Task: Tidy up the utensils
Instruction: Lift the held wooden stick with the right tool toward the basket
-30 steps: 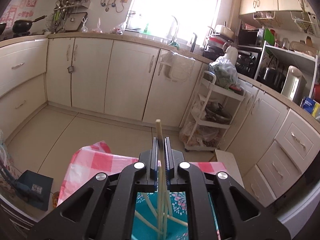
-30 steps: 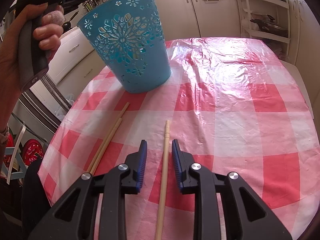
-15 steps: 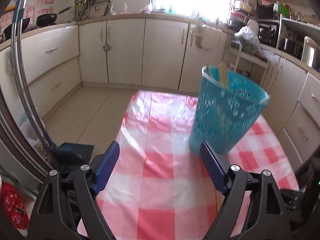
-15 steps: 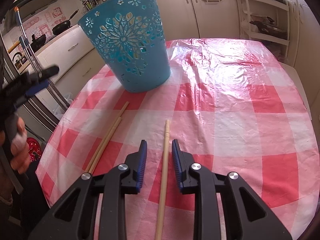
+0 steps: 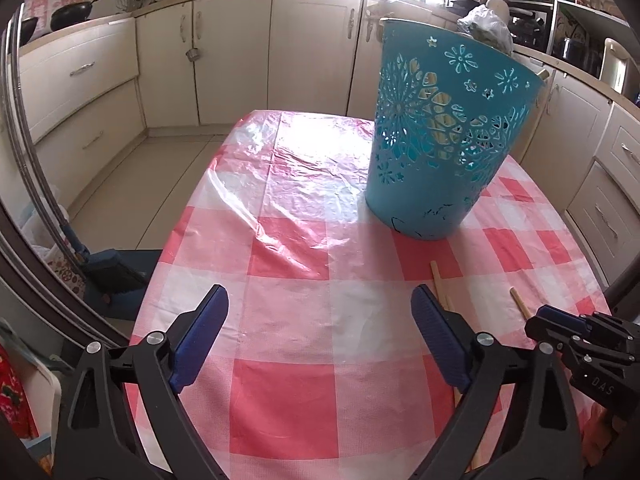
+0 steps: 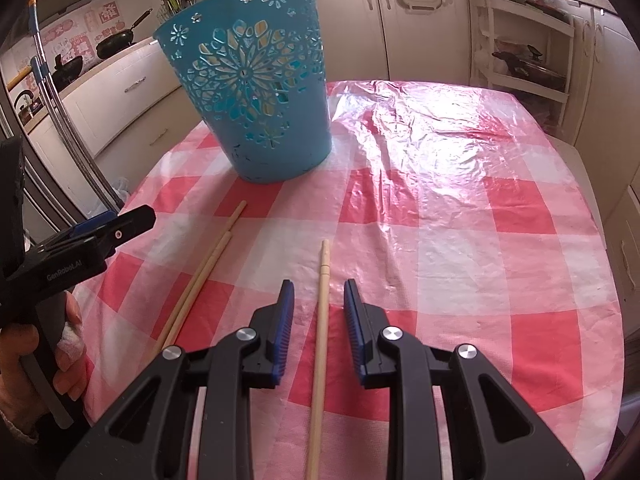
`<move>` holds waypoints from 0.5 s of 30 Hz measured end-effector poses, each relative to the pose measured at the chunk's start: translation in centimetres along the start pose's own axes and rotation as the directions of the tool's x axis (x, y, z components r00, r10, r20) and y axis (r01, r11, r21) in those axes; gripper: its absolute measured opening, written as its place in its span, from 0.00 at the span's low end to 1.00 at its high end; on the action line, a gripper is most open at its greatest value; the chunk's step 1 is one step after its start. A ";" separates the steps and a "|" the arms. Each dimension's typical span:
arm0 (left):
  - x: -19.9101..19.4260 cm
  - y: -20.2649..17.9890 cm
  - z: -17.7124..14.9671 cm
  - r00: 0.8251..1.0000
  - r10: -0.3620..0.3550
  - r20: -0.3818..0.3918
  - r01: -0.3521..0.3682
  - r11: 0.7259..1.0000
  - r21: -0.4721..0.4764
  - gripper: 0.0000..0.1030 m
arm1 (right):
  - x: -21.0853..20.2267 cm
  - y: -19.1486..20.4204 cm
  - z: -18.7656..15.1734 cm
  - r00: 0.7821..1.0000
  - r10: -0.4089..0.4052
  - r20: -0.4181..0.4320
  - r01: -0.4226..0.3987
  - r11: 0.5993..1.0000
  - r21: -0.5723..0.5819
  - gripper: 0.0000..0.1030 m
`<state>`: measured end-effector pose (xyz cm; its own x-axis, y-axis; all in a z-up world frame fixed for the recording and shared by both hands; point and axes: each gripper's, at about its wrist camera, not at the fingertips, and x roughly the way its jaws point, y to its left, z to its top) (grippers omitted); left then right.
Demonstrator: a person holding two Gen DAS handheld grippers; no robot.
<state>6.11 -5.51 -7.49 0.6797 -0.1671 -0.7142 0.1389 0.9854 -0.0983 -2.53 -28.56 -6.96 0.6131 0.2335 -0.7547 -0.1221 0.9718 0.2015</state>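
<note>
Some chopsticks already stand in the blue basket [image 6: 256, 96] on the bench [image 6: 440, 184]; three remain. My right claw [image 6: 318, 328] is partly spread, straddling a single chopstick [image 6: 321, 320] without pinching it. My left claw [image 5: 320, 344] is spread wide and empty, near the pair of chopsticks [image 6: 200, 280].

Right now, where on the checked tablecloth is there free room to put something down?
The shiny far half of the pink-and-white checked plastic tablecloth, right of the teal perforated plastic basket, is bare. So is the strip left of the basket. The near edge is crowded: two paired wooden chopsticks, a single wooden chopstick and both grippers.
</note>
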 end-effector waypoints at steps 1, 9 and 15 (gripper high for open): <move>0.1 -0.1 0.0 1.000 -0.008 -0.008 0.008 1.000 0.007 0.87 | 0.0 0.1 0.0 1.000 -0.011 -0.001 0.011 1.000 -0.008 0.25; 0.2 -0.4 0.0 1.000 -0.021 -0.011 0.021 1.000 0.010 0.87 | 0.3 1.0 0.0 0.993 -0.116 -0.008 0.115 0.991 -0.065 0.11; 0.2 -0.3 0.0 1.000 -0.022 -0.015 0.022 1.000 0.005 0.87 | 0.4 0.9 0.3 0.993 -0.117 -0.029 0.114 0.989 -0.095 0.10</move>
<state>6.18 -5.89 -7.63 0.6654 -0.1878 -0.7225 0.1572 0.9814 -0.1103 -2.16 -27.61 -6.92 0.6007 0.1185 -0.7907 -0.1252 0.9907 0.0534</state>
